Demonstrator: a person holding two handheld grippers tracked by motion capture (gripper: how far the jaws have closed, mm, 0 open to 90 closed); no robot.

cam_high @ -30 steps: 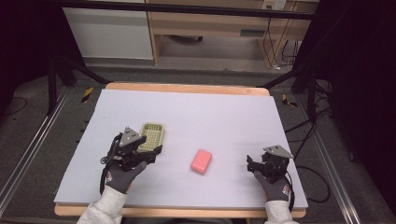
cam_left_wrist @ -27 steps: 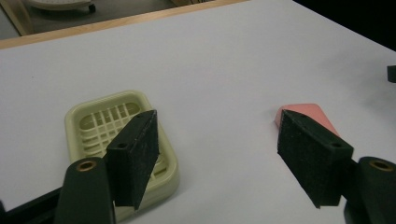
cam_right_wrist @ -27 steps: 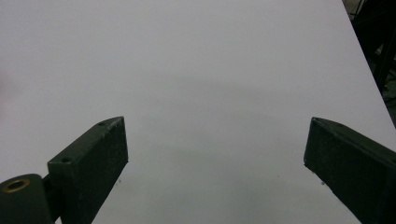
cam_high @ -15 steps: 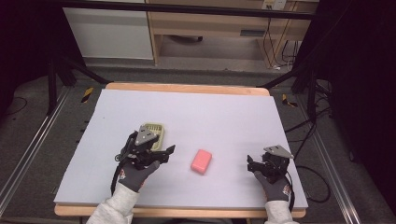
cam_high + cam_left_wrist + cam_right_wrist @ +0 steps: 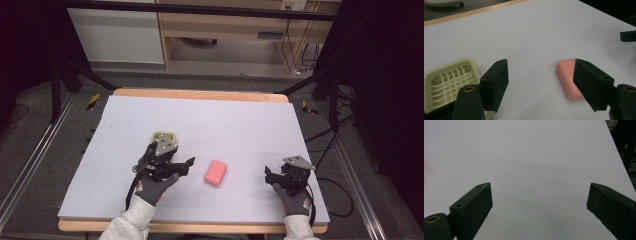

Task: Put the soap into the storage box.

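A pink bar of soap (image 5: 216,173) lies flat on the white table top (image 5: 230,125), a little right of the middle. In the left gripper view the soap (image 5: 566,75) sits just ahead of the right jaw, partly behind it. My left gripper (image 5: 186,166) (image 5: 540,72) is open, points at the soap and holds nothing. A cream soap dish (image 5: 164,136) with a slotted grid floor sits right behind this gripper, empty (image 5: 454,63). My right gripper (image 5: 269,176) (image 5: 539,195) rests open over bare table near the front right. One of its jaws (image 5: 627,36) shows far off.
The table has a wooden rim (image 5: 200,94) at the far edge. Beyond it stand a white cabinet (image 5: 117,35) and a wooden shelf unit (image 5: 225,25). Cables (image 5: 330,140) hang off the right side. Bare table lies between soap and right gripper.
My left gripper has moved right, off the soap dish and toward the soap, now covering most of the dish from above. The right gripper and the soap have stayed put.
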